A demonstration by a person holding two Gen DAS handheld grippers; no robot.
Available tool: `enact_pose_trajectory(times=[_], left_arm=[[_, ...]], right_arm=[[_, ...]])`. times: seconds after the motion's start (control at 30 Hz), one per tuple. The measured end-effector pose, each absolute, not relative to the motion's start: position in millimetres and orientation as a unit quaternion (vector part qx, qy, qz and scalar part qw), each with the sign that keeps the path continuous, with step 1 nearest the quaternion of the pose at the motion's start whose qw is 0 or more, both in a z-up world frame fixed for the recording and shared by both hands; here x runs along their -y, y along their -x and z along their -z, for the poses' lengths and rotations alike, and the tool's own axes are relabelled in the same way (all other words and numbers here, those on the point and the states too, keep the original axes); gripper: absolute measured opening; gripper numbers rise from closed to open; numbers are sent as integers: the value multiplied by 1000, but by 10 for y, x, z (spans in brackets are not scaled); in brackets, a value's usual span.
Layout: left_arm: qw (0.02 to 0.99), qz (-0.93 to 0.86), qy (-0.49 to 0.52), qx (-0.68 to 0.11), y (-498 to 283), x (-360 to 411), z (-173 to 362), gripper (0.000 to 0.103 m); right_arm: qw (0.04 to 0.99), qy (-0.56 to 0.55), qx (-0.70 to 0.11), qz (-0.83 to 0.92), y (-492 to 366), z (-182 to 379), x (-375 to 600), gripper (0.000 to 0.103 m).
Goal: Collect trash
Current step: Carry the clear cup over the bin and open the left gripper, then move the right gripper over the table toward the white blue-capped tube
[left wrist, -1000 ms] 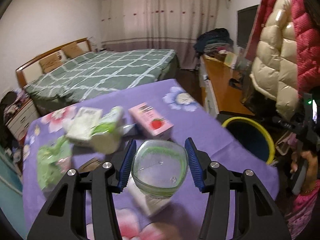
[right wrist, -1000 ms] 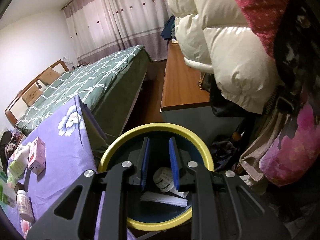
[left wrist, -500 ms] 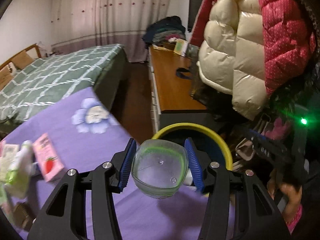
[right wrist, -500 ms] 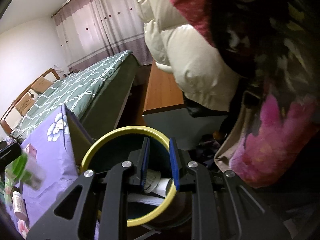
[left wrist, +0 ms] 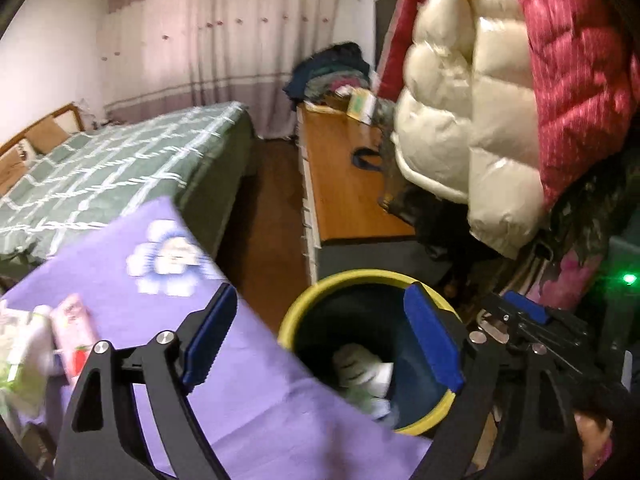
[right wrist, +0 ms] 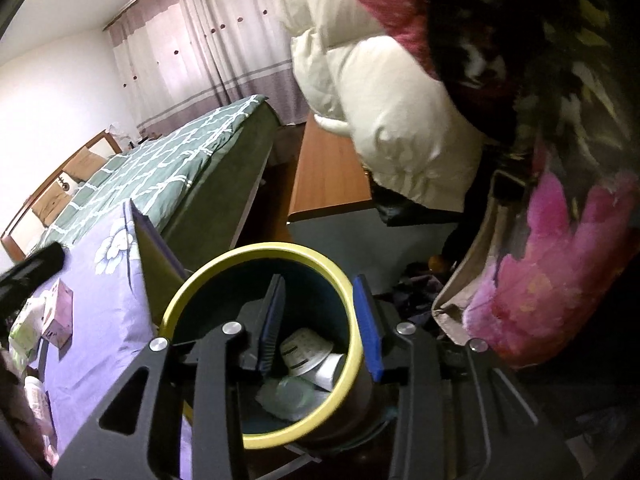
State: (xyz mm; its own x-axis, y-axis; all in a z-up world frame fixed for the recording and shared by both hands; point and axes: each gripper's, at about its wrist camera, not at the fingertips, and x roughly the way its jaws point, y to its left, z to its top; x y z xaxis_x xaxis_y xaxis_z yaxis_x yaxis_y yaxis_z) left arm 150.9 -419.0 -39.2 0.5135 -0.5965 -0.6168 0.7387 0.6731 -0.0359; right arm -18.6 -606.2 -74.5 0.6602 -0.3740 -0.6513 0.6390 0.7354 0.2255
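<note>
Gaping empty, both tongs (left wrist: 322, 338) (right wrist: 320, 330) hang over the upright bin (left wrist: 298, 312).

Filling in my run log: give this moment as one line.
left gripper: jaws just opened, empty, over bin | right gripper: jaws just opening, empty, over bin | trash in bin | cartons on table

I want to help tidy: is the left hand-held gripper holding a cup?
No, the left hand-held gripper is open and empty above the yellow-rimmed bin.
</note>
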Motion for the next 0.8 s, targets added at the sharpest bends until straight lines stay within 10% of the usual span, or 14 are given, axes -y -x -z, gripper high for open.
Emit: enact_pose_trajectory(times=[0.8], left_arm=[[970,-8,20,-242,-1884,-124,351,95]], right_arm=[[926,-116,-346,97,-1076,454,4137,34]])
